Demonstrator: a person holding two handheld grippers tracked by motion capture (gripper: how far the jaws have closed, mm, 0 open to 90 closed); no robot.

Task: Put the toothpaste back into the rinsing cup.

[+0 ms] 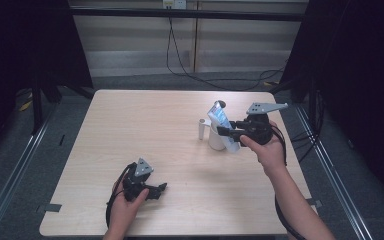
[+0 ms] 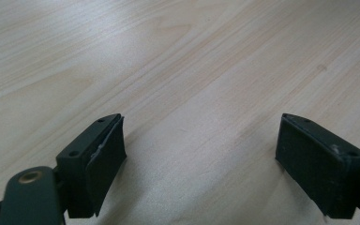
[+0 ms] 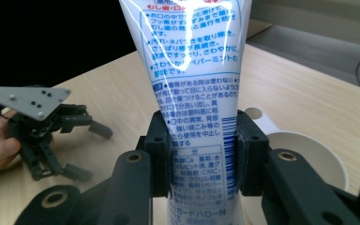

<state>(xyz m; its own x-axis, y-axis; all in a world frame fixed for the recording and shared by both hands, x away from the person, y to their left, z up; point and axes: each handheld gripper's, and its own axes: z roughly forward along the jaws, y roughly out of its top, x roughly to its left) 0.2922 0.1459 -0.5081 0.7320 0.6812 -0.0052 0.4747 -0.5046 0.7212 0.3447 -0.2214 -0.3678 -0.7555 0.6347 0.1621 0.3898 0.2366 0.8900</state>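
My right gripper [image 3: 201,159] clamps a white toothpaste tube [image 3: 194,89] between both jaws, holding it tilted above a white cup [image 1: 215,139] at the right of the surface [image 1: 145,130]; the tube's lower end is perhaps inside the cup. My left gripper [image 2: 201,159] rests wide open, holding nothing, near the front edge.

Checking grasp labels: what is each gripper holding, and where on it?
The right gripper is shut on the toothpaste tube, jaws pinching its printed body across the width, above the white cup. The left gripper is open and holds nothing.
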